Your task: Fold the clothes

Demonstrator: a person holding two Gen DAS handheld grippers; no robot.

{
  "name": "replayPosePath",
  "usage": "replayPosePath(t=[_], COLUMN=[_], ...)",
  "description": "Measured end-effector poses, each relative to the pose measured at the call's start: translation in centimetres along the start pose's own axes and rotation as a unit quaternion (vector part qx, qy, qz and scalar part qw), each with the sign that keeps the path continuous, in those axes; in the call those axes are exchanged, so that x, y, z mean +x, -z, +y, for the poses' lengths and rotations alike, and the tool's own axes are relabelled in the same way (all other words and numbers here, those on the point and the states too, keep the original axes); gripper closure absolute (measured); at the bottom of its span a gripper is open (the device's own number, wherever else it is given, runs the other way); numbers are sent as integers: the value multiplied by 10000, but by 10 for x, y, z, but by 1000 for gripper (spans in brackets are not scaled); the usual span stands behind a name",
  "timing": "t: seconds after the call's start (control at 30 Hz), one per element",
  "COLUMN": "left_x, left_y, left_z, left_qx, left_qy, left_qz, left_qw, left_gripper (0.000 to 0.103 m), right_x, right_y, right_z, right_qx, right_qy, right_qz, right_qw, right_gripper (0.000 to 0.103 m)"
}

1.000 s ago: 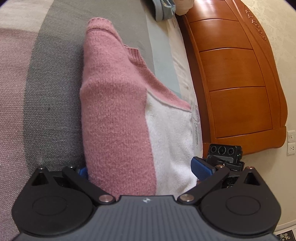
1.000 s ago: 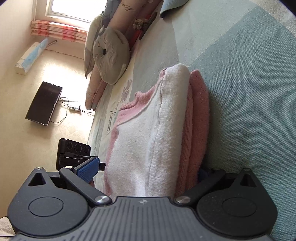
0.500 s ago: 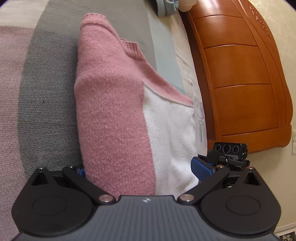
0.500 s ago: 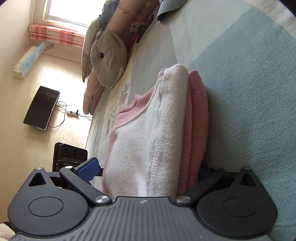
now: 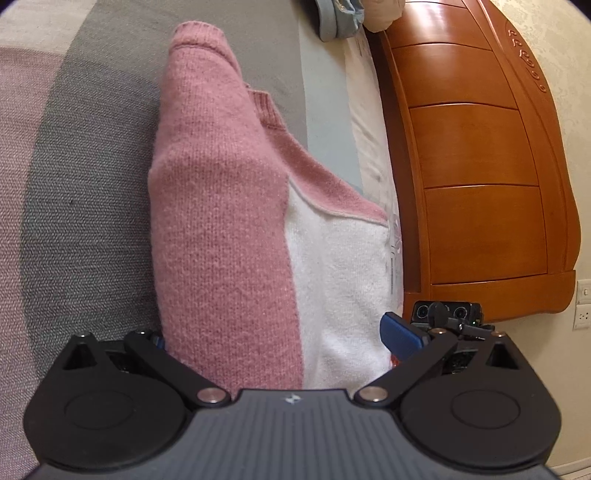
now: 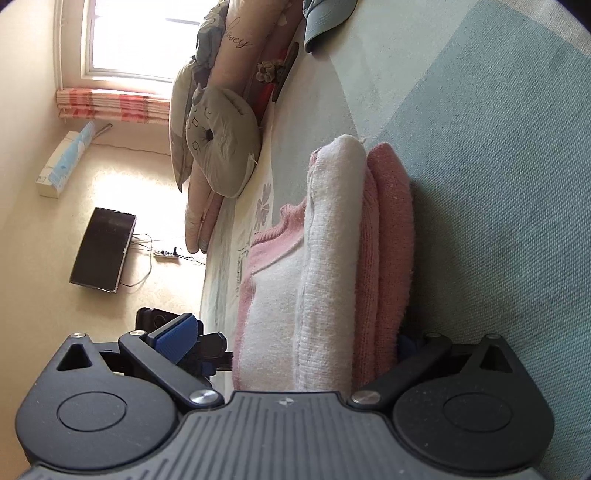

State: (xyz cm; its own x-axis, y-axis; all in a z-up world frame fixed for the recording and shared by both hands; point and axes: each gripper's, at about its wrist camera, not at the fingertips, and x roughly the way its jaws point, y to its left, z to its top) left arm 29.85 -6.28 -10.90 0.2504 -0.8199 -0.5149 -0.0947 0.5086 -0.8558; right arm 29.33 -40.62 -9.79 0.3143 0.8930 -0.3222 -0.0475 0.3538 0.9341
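Observation:
A folded pink and white knit sweater lies on the bed; it also shows in the right wrist view as a thick stack of layers. My left gripper stands wide open around one end of the stack, blue pads on either side. My right gripper stands wide open around the other end, one blue pad beside the top layer, the other pad mostly hidden under the sweater. Each gripper shows in the other's view, past the sweater's edge.
The bedspread has grey, pink and teal stripes. A wooden headboard rises on the right. Pillows and a plush cushion lie at the bed's far end. A blue-grey garment lies further up the bed.
Both wrist views have shifted slightly along the sweater. The jaws stay spread around the folded stack at the same width.

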Motion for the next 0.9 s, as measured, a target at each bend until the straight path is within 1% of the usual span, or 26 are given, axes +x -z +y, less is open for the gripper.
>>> replayPosePath(t=[0.1, 0.13, 0.2, 0.3, 0.37, 0.47, 0.6, 0.73, 0.8, 0.9], left_x=[-3, -3, -1, 8, 12, 17, 24, 20, 18, 18], left_y=[0, 0, 2, 8, 11, 9, 3, 6, 7, 5], left_z=[-7, -10, -9, 1, 6, 5, -2, -10, -16, -26], left_qx=[-4, 44, 125, -30, -150, -129, -86, -130, -103, 51], left_qy=[194, 203, 107, -14, 84, 144, 58, 305, 348, 313], left_qz=[1, 5, 41, 93, 71, 71, 140, 105, 81, 76], left_qw=[9998, 9998, 9999, 10000, 9998, 9998, 9998, 9994, 9993, 9995], left_gripper=[2, 2, 2, 2, 2, 1, 2, 2, 2, 2], right_x=[0, 1, 3, 5, 7, 9, 14, 9, 5, 2], right_y=[-1, -1, -2, 0, 6, 12, 0, 1, 2, 2], right_z=[7, 9, 11, 5, -1, 3, -6, -4, -2, 4], right_qx=[-47, -83, -116, -38, -47, -285, 22, 69, 86, 34], right_qy=[3, 22, 71, 179, 232, 258, -53, -118, -141, -163], right_qz=[14, 29, 66, 140, 233, 258, 230, 212, 173, 162], right_qw=[10000, 10000, 9999, 9997, 9994, 9989, 9997, 9997, 9997, 9997], right_gripper=[0, 0, 0, 0, 0, 0, 0, 0, 0, 0])
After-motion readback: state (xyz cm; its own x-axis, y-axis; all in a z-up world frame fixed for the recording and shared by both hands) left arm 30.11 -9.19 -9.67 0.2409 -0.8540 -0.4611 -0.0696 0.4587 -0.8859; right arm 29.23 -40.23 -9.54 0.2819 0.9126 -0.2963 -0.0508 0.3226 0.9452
